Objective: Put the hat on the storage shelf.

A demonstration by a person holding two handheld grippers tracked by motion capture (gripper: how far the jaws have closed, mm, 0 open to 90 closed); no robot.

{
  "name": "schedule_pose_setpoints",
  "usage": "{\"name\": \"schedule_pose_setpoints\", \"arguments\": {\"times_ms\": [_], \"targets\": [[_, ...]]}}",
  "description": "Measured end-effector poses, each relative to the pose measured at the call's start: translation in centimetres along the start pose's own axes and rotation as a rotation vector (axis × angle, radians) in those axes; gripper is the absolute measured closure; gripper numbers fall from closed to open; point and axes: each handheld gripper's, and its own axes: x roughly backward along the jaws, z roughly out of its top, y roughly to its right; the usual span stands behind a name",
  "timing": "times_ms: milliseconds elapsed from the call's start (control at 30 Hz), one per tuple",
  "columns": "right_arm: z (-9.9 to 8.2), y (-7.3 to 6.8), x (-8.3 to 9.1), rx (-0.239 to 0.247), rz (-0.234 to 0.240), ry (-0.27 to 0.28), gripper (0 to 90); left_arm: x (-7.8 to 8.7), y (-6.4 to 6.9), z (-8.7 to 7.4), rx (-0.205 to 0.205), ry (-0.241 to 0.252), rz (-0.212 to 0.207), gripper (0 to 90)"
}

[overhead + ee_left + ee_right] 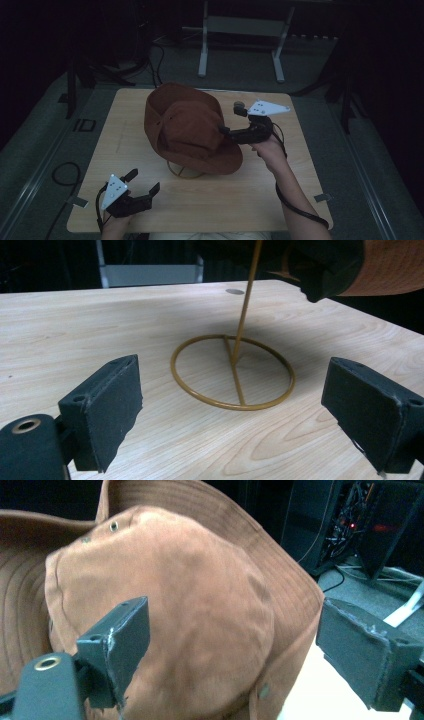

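A brown brimmed hat (190, 127) sits tilted on a thin gold wire stand (186, 171) in the middle of the wooden table (125, 115). Its crown (190, 625) faces my right gripper (227, 122), which stands open just to the right of the hat, jaws wide and nothing clamped between them. My left gripper (145, 182) is open near the table's front left, pointing at the stand's ring base (232, 372) and upright rod (247, 295). The hat's brim (395, 267) hangs over the rod at upper right in the left gripper view.
A metal frame with two white legs (240, 45) stands on the floor beyond the table. Cables (65, 175) lie on the floor at left. Dark equipment (360, 525) stands behind the hat in the right gripper view.
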Motion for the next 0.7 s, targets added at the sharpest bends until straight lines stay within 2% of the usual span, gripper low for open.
{"name": "schedule_pose_setpoints", "arguments": {"times_ms": [133,400,633,700], "targets": [[-1.6,0.7,0.8,-0.007,-0.021,0.003,14.1,-0.1,0.1,-0.1,-0.015,-0.002,0.004,9.6],[-3.8,1.5,1.9,-0.029,-0.058,-0.007,14.1,0.0,-0.1,-0.2,-0.011,-0.004,0.017,9.7],[-6.3,2.7,3.1,-0.061,-0.085,-0.034,14.2,-0.1,-0.3,-0.4,-0.016,-0.003,0.029,9.7],[-7.6,3.3,3.7,-0.072,-0.096,-0.050,14.3,-0.2,-0.5,-0.6,-0.015,-0.013,0.036,9.8]]}}
